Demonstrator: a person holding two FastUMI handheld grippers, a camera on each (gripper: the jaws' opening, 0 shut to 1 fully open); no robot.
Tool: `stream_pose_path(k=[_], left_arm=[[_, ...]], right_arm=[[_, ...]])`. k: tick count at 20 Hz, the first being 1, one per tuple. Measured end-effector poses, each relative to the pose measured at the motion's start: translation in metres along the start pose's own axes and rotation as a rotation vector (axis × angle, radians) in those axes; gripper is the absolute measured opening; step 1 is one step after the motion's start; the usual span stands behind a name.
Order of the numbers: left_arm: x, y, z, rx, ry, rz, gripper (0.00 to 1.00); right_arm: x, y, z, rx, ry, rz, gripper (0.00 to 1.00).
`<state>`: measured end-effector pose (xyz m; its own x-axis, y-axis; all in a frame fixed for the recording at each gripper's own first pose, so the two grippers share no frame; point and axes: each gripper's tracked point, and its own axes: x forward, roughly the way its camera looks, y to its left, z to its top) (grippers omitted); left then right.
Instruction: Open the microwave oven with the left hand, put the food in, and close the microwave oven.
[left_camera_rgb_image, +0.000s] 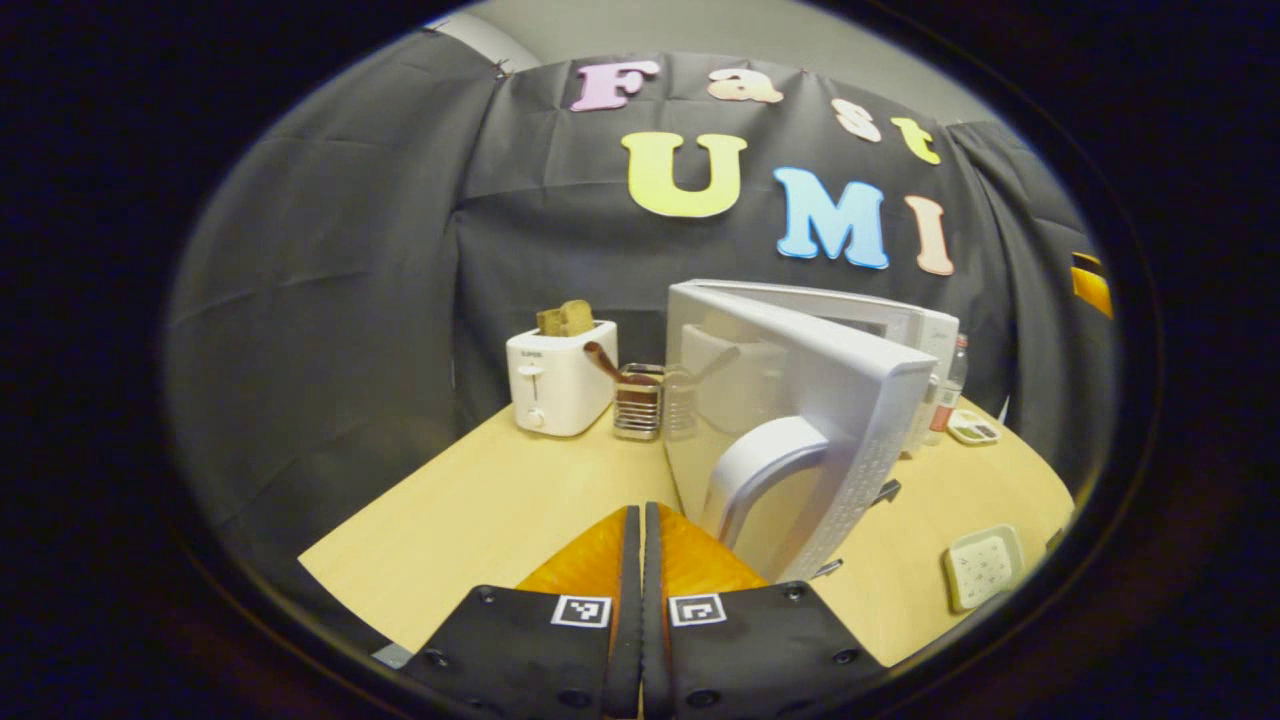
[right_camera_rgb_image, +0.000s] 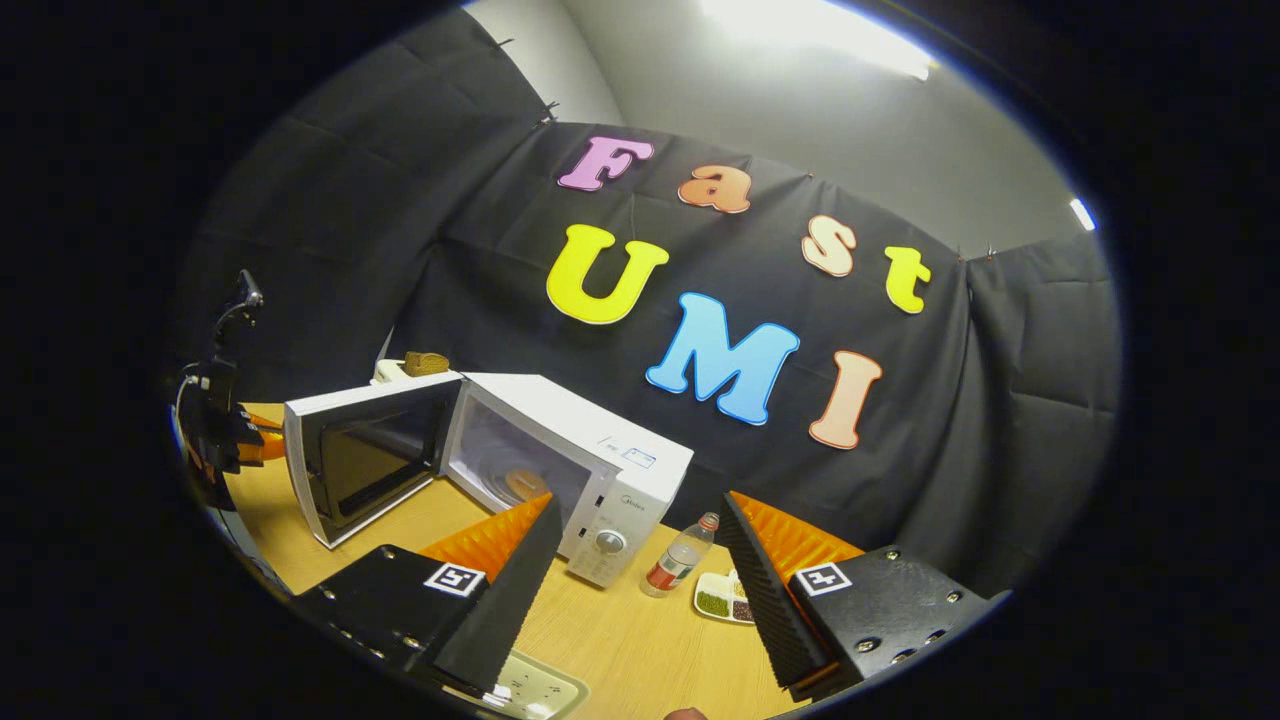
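Note:
The white microwave (right_camera_rgb_image: 600, 455) stands on the wooden table with its door (right_camera_rgb_image: 365, 460) swung wide open. A round brownish food item (right_camera_rgb_image: 525, 485) lies inside the cavity. In the left gripper view the door's outer face and its curved handle (left_camera_rgb_image: 760, 470) are close ahead on the right. My left gripper (left_camera_rgb_image: 636, 520) is shut with nothing between its fingers, just left of the handle and apart from it. It also appears far off beside the door, left gripper (right_camera_rgb_image: 225, 430). My right gripper (right_camera_rgb_image: 640, 540) is open and holds nothing, in front of the microwave's control panel.
A white toaster (left_camera_rgb_image: 560, 385) with toast and a metal utensil holder (left_camera_rgb_image: 640, 400) stand at the back left. A water bottle (right_camera_rgb_image: 680, 560) and a small dish of beans (right_camera_rgb_image: 725, 600) sit right of the microwave. A white tray (left_camera_rgb_image: 985, 565) lies near the table's front edge.

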<state>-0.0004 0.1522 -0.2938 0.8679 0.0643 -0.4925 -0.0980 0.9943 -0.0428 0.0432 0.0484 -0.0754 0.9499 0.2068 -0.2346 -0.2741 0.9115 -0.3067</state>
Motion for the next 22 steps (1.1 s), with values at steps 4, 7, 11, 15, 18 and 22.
stream_pose_path(k=[4,7,11,15,18,22], left_arm=[[0.003,-0.049,0.018,0.061,-0.025,-0.086,0.07],[0.009,-0.082,0.027,0.090,-0.033,-0.138,0.07],[0.022,-0.121,0.032,0.107,-0.029,-0.193,0.07],[0.037,-0.156,0.045,0.108,-0.028,-0.239,0.07],[0.053,-0.179,0.057,0.110,-0.043,-0.252,0.07],[0.079,-0.205,0.069,0.061,-0.036,-0.262,0.07]], right_arm=[[-0.008,-0.013,-0.009,0.010,0.011,-0.011,0.97],[-0.018,-0.030,-0.017,0.016,0.022,-0.034,0.97],[-0.030,-0.054,-0.028,0.031,0.039,-0.083,0.97],[-0.046,-0.081,-0.038,0.052,0.057,-0.139,0.97],[-0.057,-0.101,-0.045,0.069,0.071,-0.189,0.97],[-0.070,-0.124,-0.056,0.088,0.094,-0.242,0.97]])
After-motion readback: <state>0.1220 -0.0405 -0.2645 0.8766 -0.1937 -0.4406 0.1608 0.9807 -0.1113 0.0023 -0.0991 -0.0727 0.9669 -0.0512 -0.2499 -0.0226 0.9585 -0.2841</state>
